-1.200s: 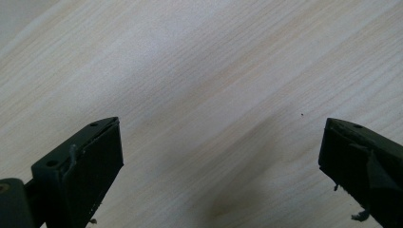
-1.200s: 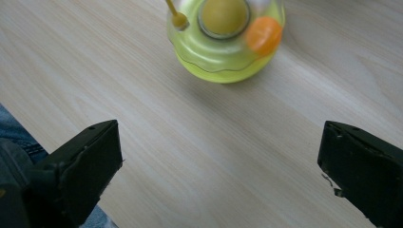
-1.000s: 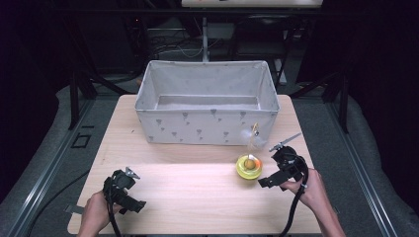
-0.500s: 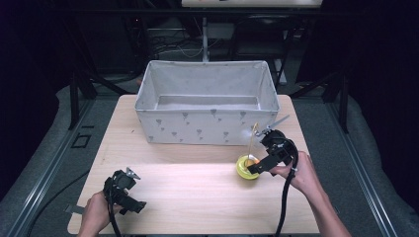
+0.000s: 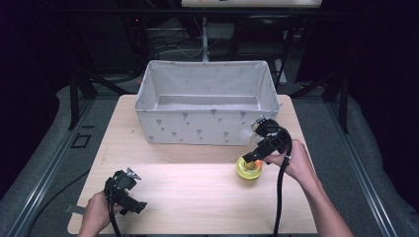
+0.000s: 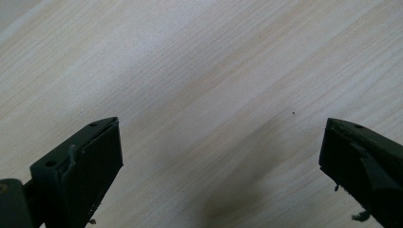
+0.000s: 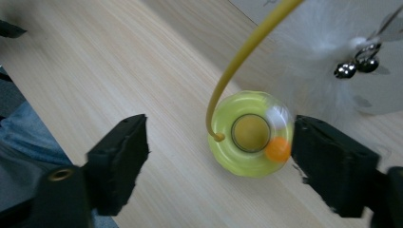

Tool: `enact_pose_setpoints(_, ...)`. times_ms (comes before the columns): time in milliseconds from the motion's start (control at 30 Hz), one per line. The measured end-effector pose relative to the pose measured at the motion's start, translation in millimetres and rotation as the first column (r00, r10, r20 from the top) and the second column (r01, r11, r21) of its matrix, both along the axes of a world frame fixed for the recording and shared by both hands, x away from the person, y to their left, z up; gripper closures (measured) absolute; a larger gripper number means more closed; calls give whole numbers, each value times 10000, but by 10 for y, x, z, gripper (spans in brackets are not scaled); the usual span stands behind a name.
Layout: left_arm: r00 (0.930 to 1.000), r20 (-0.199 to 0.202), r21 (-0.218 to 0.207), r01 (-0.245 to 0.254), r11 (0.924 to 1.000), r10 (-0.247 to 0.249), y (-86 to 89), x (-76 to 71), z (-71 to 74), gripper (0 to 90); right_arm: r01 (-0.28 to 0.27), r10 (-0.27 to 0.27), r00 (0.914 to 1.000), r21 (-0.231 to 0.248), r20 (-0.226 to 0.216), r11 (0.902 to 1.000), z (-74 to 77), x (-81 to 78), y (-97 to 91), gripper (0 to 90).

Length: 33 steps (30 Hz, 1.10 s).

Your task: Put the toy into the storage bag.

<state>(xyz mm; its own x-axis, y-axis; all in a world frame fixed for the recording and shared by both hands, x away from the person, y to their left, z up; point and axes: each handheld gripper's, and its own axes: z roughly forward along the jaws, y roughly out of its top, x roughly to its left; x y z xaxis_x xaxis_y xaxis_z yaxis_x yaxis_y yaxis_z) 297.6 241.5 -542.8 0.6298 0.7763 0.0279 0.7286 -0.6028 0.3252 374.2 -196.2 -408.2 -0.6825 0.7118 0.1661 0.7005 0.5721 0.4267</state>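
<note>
Near the front right corner of the grey cloth bin, your right gripper hangs over the yellow ring toy on the table. Its jaws have just been closing but aren't touching the toy yet. Next, go lower and squeeze. Your left gripper is wide open, holding nothing.

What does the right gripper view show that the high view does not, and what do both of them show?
Right gripper view alone: two small silver bells beside white feathers, and the thin yellow curved rod rising from the toy.

High view alone: the grey fabric storage box, the left gripper and both forearms.

Both: the round yellow-green ring toy with its orange ball, on the light wooden table, and the right gripper, its jaws just closing around the toy, not yet touching.
</note>
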Motion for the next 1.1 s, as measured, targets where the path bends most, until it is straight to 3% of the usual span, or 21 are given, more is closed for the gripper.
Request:
enact_pose_setpoints(33,10000,-27,24,10,10000,-10,4,1,-2,10,6,-5,10000,-31,53,10000,27,16,25,342)
enact_pose_setpoints(133,10000,-69,64,16,10000,-15,-1,-1,-6,11,-226,224,9997,-384,-61,9990,68,43,73,436)
enact_pose_setpoints(367,9999,-93,98,63,9999,-62,-9,-2,-14,11,-379,357,9990,-904,-252,9952,115,108,162,559)
enact_pose_setpoints(400,9999,-112,102,47,9999,-46,-11,-2,-18,12,-408,379,9990,-1296,-245,9907,131,129,185,584)
enact_pose_setpoints(500,9999,-149,163,61,9998,-58,-15,-1,-20,13,-543,478,9979,-1588,-440,9858,139,162,215,619)
enact_pose_setpoints(700,9998,-182,199,80,9998,-77,-16,-2,-24,13,-635,551,9970,-1681,-543,9837,159,198,247,693)
enact_pose_setpoints(800,9998,-193,219,95,9997,-91,-17,-2,-25,13,-625,551,9971,-1502,-532,9867,151,199,256,731)
enact_pose_setpoints(833,9998,-184,220,102,9997,-98,-18,-1,-26,14,-719,635,9964,-1619,-565,9842,155,203,263,799)
enact_pose_setpoints(900,9998,-196,223,100,9997,-95,-19,0,-28,14,-789,700,9957,-1613,-602,9837,156,203,266,842)
enact_pose_setpoints(1100,9997,-222,235,108,9997,-103,-22,-2,-31,14,-1015,914,9936,-1692,-663,9803,171,197,275,877)
